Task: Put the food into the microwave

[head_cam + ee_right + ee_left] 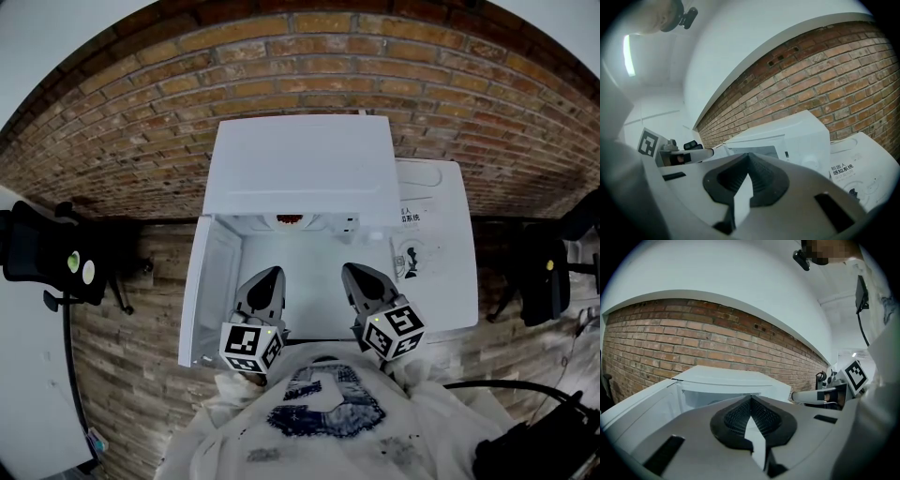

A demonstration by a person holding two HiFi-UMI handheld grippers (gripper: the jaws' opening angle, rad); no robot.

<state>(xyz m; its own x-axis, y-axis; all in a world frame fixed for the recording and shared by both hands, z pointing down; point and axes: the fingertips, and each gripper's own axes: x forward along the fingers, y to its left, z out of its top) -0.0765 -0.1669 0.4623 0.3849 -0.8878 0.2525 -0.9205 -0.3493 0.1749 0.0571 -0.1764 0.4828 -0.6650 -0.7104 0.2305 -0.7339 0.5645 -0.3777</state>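
A white microwave [300, 159] stands on a white table [441, 300] against the brick wall, with its door [208, 281] swung open to the left. Just inside the opening I see a reddish-brown bit of food [289, 221] in a white dish, mostly hidden by the microwave's top. My left gripper [265, 275] and right gripper [354, 272] hang side by side in front of the opening, close to my chest, both shut and empty. The left gripper [751, 398] faces the microwave [726, 380] and its door [642, 413]. The right gripper [749, 155] faces the microwave [787, 136] too.
A printed sheet [412, 244] lies on the table right of the microwave. Black chairs stand at the far left [37, 248] and far right [544, 272]. A black cable [506, 386] runs at my lower right. The brick wall [309, 56] rises behind.
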